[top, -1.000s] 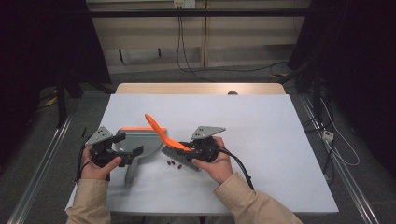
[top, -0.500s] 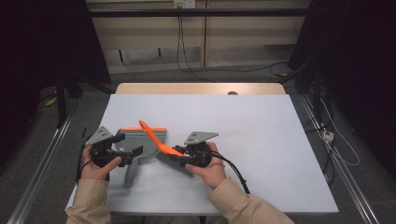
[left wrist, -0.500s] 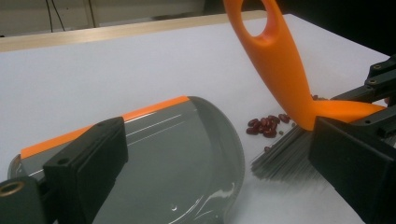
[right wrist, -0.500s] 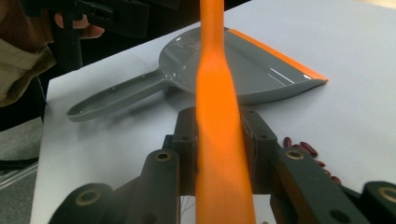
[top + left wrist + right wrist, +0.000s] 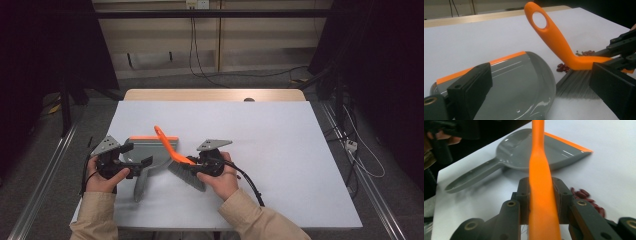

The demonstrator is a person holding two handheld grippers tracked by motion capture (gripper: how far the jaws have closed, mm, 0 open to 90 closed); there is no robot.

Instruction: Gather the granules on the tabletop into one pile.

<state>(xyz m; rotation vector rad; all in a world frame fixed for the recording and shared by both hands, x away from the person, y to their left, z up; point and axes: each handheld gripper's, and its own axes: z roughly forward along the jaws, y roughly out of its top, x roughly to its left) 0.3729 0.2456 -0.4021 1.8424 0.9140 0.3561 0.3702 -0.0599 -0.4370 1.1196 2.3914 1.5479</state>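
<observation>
The orange hand brush (image 5: 172,152) lies just to the right of the grey dustpan (image 5: 145,155) on the white table (image 5: 280,145). The right gripper (image 5: 196,164) is clamped on the brush's orange back, one black jaw on each side, and the right gripper view shows the pads pressing against the orange plastic (image 5: 541,195). The brush's long line runs from the gripper up and away toward the far left of the table, seen from the high view. Its handle end, with a round hole (image 5: 539,20), is raised off the table and points at the far edge beyond the dustpan. Its grey bristles (image 5: 187,175) point down and touch the table beside the dustpan's rounded side.

The dustpan lies flat. Its orange lip (image 5: 147,137) faces the far side of the table and its long grey handle (image 5: 141,186) points back toward the person.

The left gripper (image 5: 134,155) sits over the near part of the dustpan. Its jaws stand wide apart in the left gripper view, with nothing pinched between them.

The two gripper views show small dark red beans (image 5: 563,67) in a little pile on the table, right by the bristles and away from the dustpan. In the high view they cannot be made out.
</observation>
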